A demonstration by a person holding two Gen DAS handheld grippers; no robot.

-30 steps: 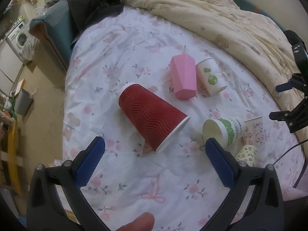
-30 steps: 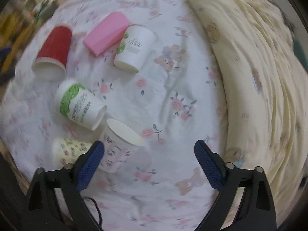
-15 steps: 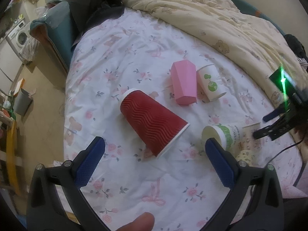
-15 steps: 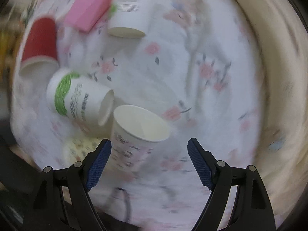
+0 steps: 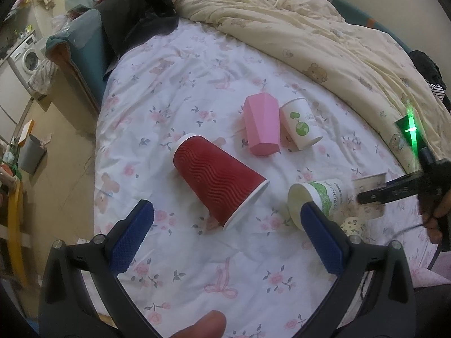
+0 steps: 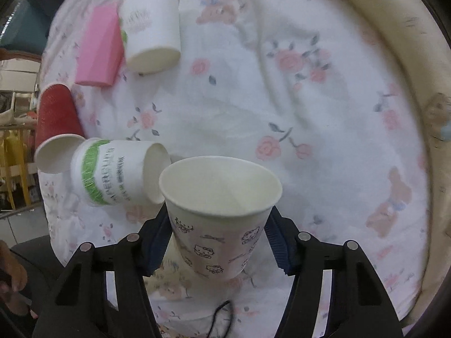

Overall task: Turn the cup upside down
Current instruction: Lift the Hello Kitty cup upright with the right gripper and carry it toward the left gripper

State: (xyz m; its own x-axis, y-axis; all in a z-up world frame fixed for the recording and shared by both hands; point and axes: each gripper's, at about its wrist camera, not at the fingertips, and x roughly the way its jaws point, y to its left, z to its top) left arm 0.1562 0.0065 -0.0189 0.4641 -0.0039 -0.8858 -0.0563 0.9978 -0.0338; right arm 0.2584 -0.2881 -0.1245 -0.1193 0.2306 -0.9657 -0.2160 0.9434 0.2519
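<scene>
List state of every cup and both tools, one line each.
Hello Kitty cup: upright, mouth up, clamped between the right tool's fingers.
Green-band cup: on its side.
Red cup: on its side.
Earth-logo cup: on its side.
Pink cup: lying flat.
Yellow-print cup: mostly hidden, state unclear.
Right tool: shut on cup.
Left tool: open, holding nothing.

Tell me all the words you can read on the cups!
"PAPERCUPS" on the green-band cup, lying on its side; the smaller line beside it is too small to read.
Globe cup: faint writing above the globe picture, too small to read.
Cat cup between the right tongs: only cartoon cat drawings, no words.
Red cup and pink box: no words showing.
</scene>
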